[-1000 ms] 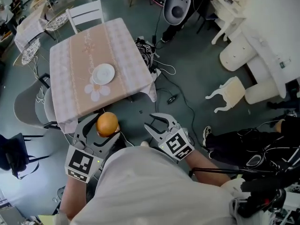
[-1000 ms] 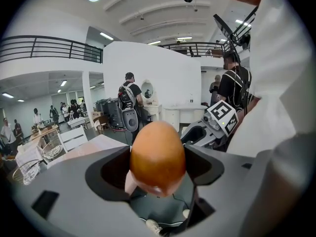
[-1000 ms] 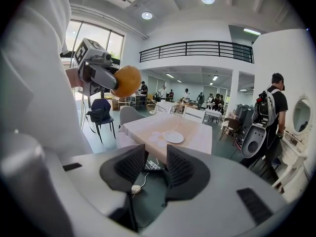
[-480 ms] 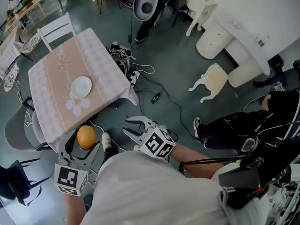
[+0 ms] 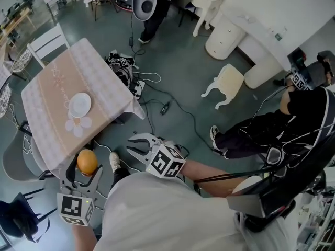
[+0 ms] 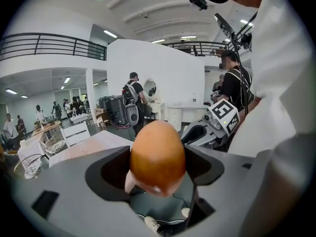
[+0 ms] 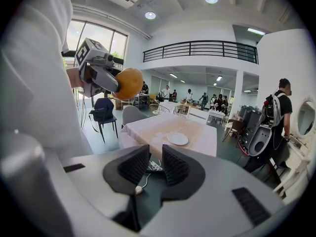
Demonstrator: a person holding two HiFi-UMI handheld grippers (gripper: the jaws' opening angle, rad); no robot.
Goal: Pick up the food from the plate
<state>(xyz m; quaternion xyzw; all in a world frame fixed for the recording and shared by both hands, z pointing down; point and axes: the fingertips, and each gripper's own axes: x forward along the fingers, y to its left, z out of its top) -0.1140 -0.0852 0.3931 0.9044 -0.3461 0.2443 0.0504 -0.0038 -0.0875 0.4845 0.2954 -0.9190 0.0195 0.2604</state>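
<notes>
Orange gripped in left claw; right claw closing, slightly apart, empty

orange: smooth, faint sheen | tablecloth: matt cloth | plate: smooth | fingers: ribbed matt black

1 round orange food, 1 plate, 1 table, 2 grippers
</notes>
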